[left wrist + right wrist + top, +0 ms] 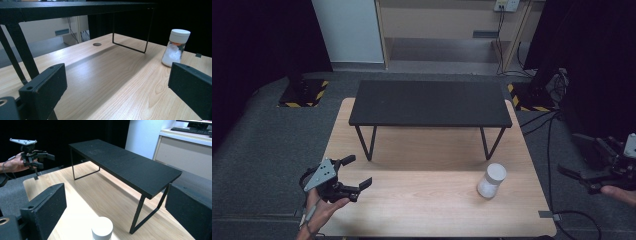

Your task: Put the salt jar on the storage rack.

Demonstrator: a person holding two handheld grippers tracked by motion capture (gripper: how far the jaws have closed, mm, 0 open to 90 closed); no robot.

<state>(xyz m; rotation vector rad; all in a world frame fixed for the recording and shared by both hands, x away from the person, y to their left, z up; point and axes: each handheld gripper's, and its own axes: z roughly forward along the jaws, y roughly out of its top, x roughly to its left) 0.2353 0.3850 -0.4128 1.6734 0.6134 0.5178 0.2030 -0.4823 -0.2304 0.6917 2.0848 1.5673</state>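
A clear jar with a white lid and white contents stands upright on the wooden table, front right. The jar lies ahead and to the right in the left gripper view. In the right gripper view its lid is just below the jaws. My left gripper is open over the table's front left corner, with nothing between its jaws. My right gripper is open, off the table's right edge, a little way from the jar. The left gripper also shows far off in the right gripper view.
A low black shelf on thin metal legs spans the back half of the table. Cables run over the grey floor on the right. A wooden cabinet stands behind. Black-and-yellow striped bases flank the table's far corners.
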